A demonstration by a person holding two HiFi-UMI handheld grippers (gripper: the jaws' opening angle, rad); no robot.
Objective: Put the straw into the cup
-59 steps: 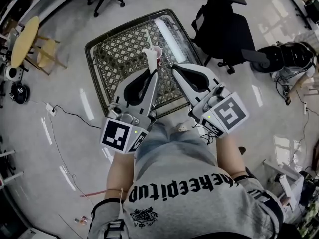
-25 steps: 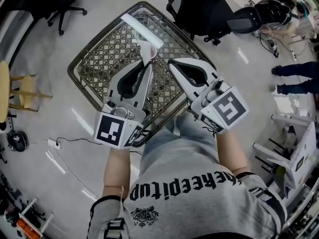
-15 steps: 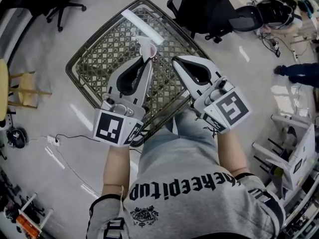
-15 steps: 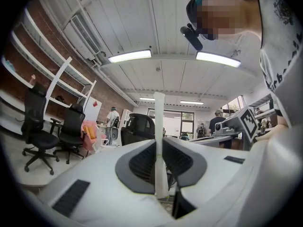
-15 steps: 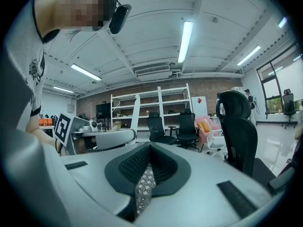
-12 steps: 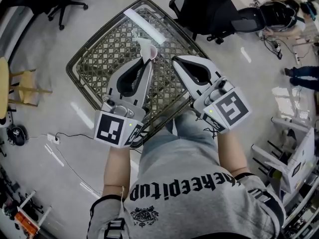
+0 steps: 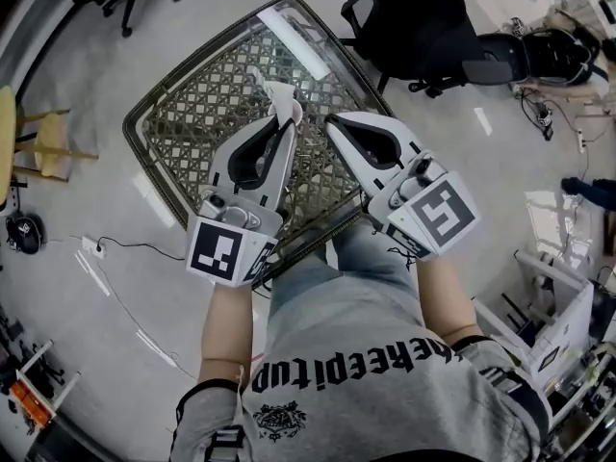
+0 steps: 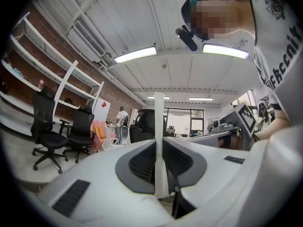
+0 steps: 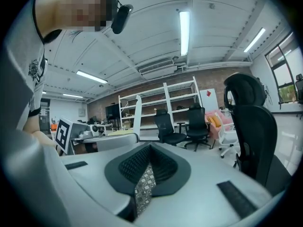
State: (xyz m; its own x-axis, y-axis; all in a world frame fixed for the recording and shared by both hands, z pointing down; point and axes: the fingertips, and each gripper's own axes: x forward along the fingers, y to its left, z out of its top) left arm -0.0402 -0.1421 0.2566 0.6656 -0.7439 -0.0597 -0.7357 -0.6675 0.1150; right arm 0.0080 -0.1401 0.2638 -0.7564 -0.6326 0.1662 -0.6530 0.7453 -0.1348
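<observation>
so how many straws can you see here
1. The straw is clamped in the left gripper, poking out past its tip above the lattice table. More could be hidden.

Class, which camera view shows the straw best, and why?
The left gripper view: the straw stands upright, clamped between the left gripper's jaws. The head view shows only a small white piece at those jaws' tips; the right gripper view, a thin distant white strip.
</observation>
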